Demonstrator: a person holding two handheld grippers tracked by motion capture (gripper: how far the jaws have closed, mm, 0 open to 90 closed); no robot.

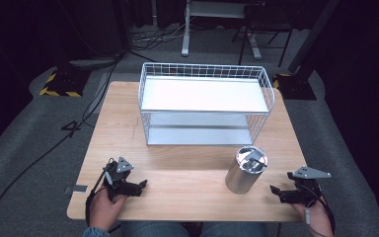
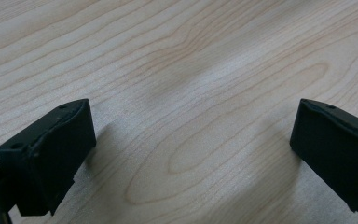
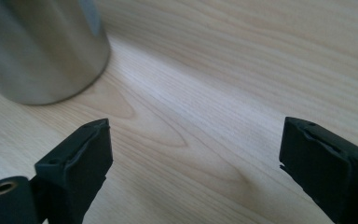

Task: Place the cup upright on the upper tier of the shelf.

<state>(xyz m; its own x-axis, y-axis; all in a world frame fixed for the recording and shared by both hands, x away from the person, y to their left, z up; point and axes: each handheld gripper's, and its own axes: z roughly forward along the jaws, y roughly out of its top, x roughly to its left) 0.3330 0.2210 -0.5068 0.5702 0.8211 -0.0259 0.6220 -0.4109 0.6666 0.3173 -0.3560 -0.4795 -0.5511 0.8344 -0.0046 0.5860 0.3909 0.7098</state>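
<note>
From the high view, a steel can (image 1: pixel 246 169) is standing upright on the wooden desk (image 1: pixel 187 163), toward the near right part of it, in front of a white wire basket (image 1: pixel 206 102) that is sitting at the far middle. The left tool (image 1: pixel 139 186) is resting low over the desk near the front left edge, held by the person's left hand (image 1: pixel 106 207), well apart from the can. The right tool (image 1: pixel 275 191) is sitting near the front right edge in the right hand (image 1: pixel 318 217), its tips pointing toward the can and lying just beside it without touching.

In the left gripper view, the left tool (image 2: pixel 193 140) is showing its two black jaws spread wide, with bare wood grain of the desk (image 2: pixel 191 60) lying between them and nothing pinched.

In the right gripper view, the right tool (image 3: pixel 196 154) is also holding its jaws apart over the desk (image 3: pixel 242 70), gripping nothing. The can (image 3: pixel 39 46) is standing ahead and off to the left of the jaws, its rounded base resting on the wood, clear of both pads.
</note>
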